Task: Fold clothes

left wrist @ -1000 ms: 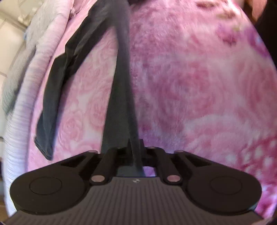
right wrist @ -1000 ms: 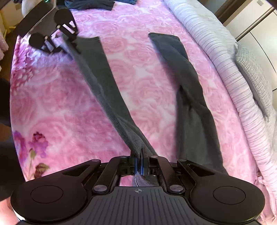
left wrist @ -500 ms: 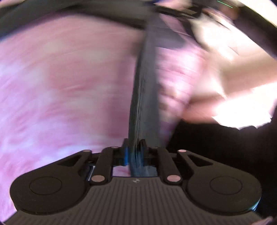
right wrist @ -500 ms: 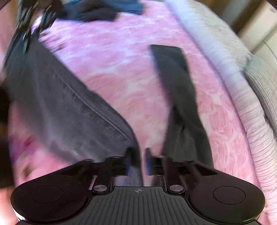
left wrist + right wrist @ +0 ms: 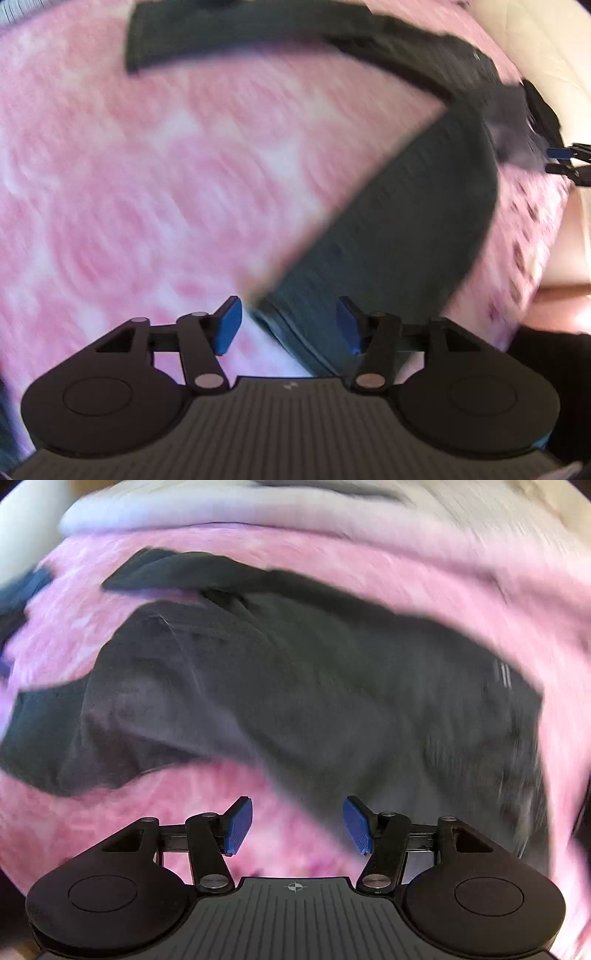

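Note:
Dark grey trousers (image 5: 314,686) lie on a pink rose-patterned blanket (image 5: 110,823). In the left wrist view one trouser leg (image 5: 399,236) runs from between my fingers up to the right, and the other leg (image 5: 258,33) lies across the top. My left gripper (image 5: 290,325) is open, with the leg's hem lying loose between its blue pads. My right gripper (image 5: 297,825) is open and empty, just in front of the crumpled trousers. The right gripper's fingertips (image 5: 561,162) show at the left wrist view's right edge. Both views are motion-blurred.
A pale striped duvet (image 5: 332,513) lies along the far edge of the blanket in the right wrist view. Another dark garment (image 5: 22,590) lies at the left edge. The bed's edge and a pale floor (image 5: 554,55) show at the right of the left wrist view.
Both grippers were shut on the trousers, holding a leg stretched between them. Both have opened and let go, and the trousers have dropped onto the blanket. Both cameras have swung.

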